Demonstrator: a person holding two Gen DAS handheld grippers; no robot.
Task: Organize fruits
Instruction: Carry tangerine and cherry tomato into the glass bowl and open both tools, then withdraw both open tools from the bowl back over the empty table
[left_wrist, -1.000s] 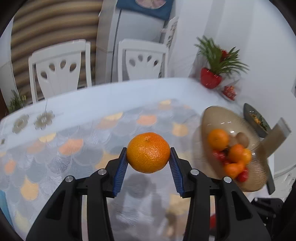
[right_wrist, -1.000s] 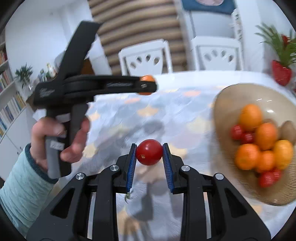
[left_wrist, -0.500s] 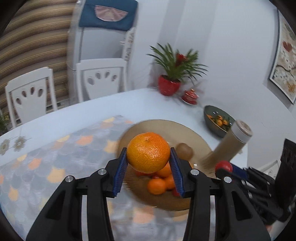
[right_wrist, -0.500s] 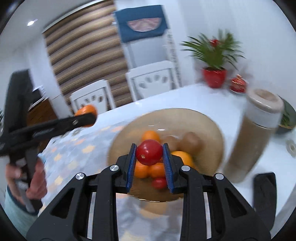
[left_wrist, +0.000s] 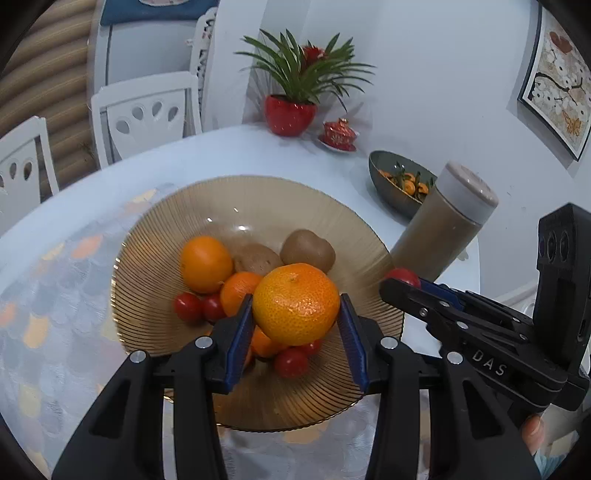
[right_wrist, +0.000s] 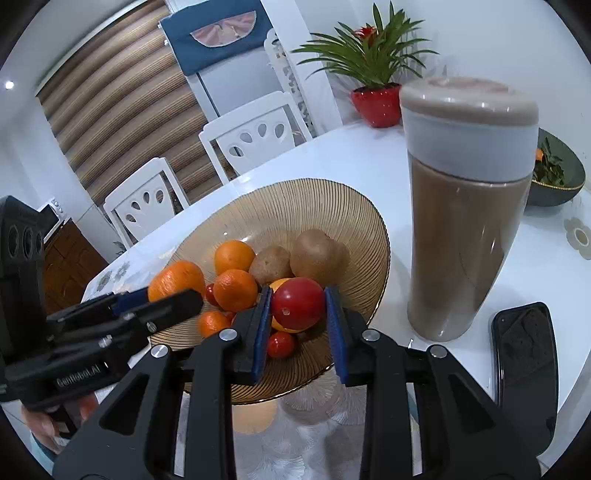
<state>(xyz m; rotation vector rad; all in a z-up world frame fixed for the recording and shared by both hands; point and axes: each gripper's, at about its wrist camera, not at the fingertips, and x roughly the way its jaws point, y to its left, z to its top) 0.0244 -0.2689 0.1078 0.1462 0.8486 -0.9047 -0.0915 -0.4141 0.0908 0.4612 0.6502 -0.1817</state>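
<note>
Left gripper jaws clamp your mandarin | right gripper jaws clamp tomato | both over amber bowl | most fruit in; release pending

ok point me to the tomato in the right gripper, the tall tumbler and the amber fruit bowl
tomato (right_wrist: 297, 303), right wrist view, middle of its red skin
tumbler (right_wrist: 461, 254), right wrist view, brown body below the lid
fruit bowl (left_wrist: 258, 206), left wrist view, bare ribbed far wall

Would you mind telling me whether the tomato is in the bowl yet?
Not yet: the tomato is clamped in the right tongs, held above the bowl.
</note>
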